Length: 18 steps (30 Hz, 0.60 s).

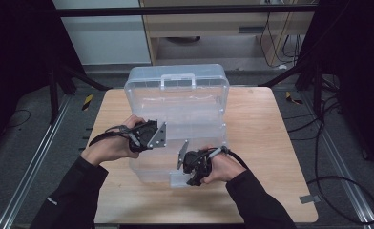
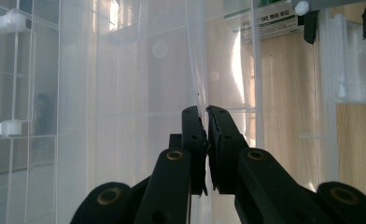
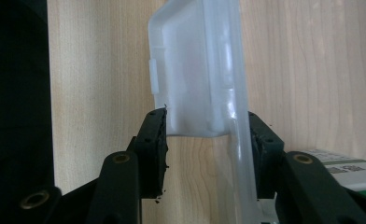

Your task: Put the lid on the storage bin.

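Note:
A clear plastic storage box stands on the wooden table with its lid raised at the back. My left gripper is at the box's left side. In the left gripper view its jaws are shut on the thin clear wall. My right gripper is at the box's front edge. In the right gripper view it is shut on the white translucent latch, one jaw on each side of it. That latch also appears far off in the left gripper view.
A green and white label lies under the box's bottom by the right jaw. Bare wood stretches in front of the box and to its right. Black cables trail over the floor to the right of the table.

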Motion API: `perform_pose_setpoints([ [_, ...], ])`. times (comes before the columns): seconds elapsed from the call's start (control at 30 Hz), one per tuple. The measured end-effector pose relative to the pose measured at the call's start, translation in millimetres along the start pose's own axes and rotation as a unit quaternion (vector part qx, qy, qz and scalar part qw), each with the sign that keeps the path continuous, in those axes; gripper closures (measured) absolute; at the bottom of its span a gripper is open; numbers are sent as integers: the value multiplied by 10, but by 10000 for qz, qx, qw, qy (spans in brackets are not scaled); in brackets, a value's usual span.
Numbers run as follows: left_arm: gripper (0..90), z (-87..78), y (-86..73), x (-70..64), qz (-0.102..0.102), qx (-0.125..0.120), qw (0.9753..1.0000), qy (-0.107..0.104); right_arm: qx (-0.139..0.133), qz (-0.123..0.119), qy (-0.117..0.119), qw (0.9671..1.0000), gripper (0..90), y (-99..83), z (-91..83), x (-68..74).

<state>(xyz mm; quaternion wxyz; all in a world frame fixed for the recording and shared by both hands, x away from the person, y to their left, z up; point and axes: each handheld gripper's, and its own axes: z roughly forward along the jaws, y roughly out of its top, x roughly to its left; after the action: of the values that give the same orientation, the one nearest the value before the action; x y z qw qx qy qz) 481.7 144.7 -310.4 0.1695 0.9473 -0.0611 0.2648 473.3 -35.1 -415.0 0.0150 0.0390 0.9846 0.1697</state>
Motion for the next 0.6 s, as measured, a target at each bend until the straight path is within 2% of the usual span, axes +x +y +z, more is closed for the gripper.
perform_pose_setpoints([
  [0.33,850,-1,-10,-48,-16,-16,10000,-2,-167,36,-226,9996,584,-29,-72,32],
  [0.43,848,1,-6,-61,-13,-8,10000,-2,-307,73,-287,9991,581,-50,-143,55],
  [0.6,843,2,-12,-85,-43,-26,10000,25,-736,215,-433,9961,632,-127,-286,90],
])
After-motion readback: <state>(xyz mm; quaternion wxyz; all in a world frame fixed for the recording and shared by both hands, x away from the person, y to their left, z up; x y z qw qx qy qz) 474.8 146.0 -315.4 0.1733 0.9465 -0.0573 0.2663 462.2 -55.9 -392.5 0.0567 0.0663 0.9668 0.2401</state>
